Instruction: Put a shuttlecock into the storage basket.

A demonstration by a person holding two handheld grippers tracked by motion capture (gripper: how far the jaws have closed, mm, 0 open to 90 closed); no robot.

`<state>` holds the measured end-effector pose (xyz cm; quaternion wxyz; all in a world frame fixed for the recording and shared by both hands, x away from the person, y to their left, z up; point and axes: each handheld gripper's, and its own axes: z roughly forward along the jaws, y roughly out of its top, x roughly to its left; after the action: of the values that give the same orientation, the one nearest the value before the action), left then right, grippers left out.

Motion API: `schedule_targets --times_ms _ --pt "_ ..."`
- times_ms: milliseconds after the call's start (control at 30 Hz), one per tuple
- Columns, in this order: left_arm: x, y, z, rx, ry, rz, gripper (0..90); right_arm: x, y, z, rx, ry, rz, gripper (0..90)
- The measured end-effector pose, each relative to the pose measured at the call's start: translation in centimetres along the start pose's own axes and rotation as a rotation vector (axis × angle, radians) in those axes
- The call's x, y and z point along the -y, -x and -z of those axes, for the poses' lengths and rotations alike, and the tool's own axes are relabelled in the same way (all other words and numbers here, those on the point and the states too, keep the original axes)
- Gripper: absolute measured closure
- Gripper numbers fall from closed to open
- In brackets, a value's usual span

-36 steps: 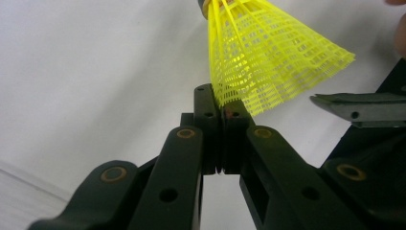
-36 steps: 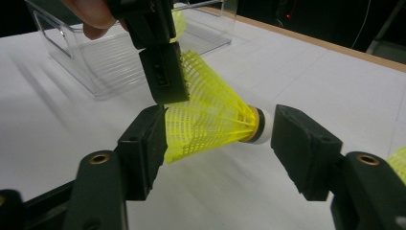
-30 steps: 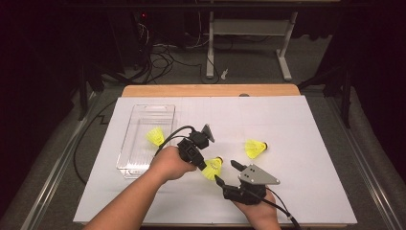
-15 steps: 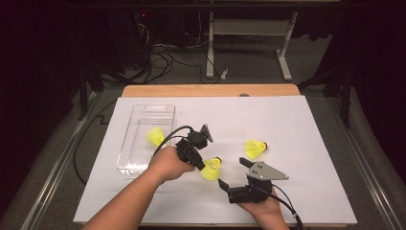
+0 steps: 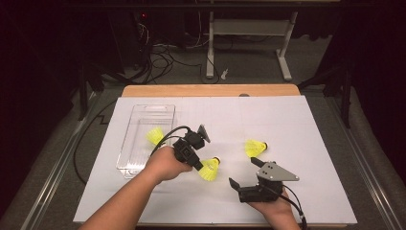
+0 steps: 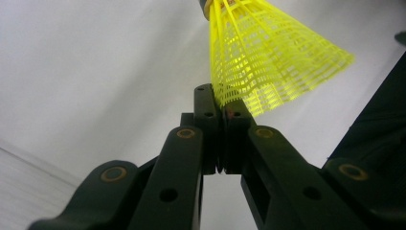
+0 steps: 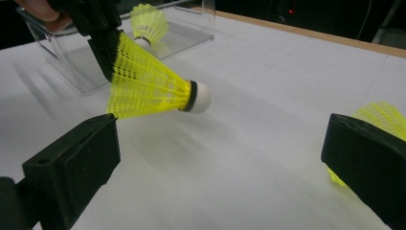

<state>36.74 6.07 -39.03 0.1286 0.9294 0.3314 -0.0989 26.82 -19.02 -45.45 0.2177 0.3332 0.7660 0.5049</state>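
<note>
Two grippers work near the desk's front edge: the left gripper pinches the skirt of a yellow plastic shuttlecock, lifted just ahead of the right gripper, whose jaws have just been opening and stand wide and empty.

Bright yellow on the plastic shuttlecock with the mesh skirt, its netting a fine open lattice of ribs and squares, a black band and a white rounded cap at its tip. A second yellow plastic shuttlecock glows on the plain white table cover. A third yellow shuttlecock shows through the clear, colourless plastic rectangular tray. The left gripper is black; the right gripper is black with a grey plate. A light brown wooden table edge runs behind the white.
</note>
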Motion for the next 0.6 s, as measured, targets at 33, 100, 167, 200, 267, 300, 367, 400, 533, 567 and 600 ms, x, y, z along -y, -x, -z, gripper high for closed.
schedule_targets --times_ms 33,100,167,200,267,300,367,400,533,567,600 --pt "0.0 0.0 0.0 0.0 0.001 0.002 88.2 0.1 0.1 0.1 0.002 -0.002 0.001 0.4" --pt "0.0 0.0 0.0 0.004 0.002 -0.002 88.2 0.3 0.4 0.4 0.013 -0.005 0.008 0.4" --pt "0.0 0.0 0.0 0.005 0.004 0.0 88.3 0.4 0.6 0.6 0.021 -0.007 0.012 0.4" --pt "0.0 0.0 0.1 0.003 0.002 0.0 88.2 0.5 0.8 0.8 0.028 -0.011 0.012 0.4" --pt "0.0 0.0 0.1 0.003 0.002 0.0 88.2 0.7 1.0 1.2 0.031 -0.017 0.014 0.4" --pt "0.0 0.0 0.1 0.002 0.002 -0.001 88.2 0.8 1.2 1.4 0.041 -0.021 0.016 0.4" --pt "0.0 -0.1 0.1 0.005 0.003 0.0 88.3 1.1 1.7 2.0 0.05 -0.028 0.012 0.4" --pt "0.0 -0.1 0.1 0.007 0.004 0.002 88.3 1.1 1.8 2.2 0.055 -0.03 0.01 0.4" --pt "0.0 -0.1 0.1 0.011 0.003 -0.002 88.3 1.8 2.8 3.3 0.078 -0.029 -0.005 0.4" --pt "0.1 -0.1 0.1 0.012 0.003 -0.004 88.3 2.0 3.0 3.5 0.083 -0.033 -0.013 0.4" --pt "0.1 -0.1 0.2 0.013 0.003 -0.006 88.3 2.3 3.2 3.7 0.09 -0.035 -0.016 0.4"
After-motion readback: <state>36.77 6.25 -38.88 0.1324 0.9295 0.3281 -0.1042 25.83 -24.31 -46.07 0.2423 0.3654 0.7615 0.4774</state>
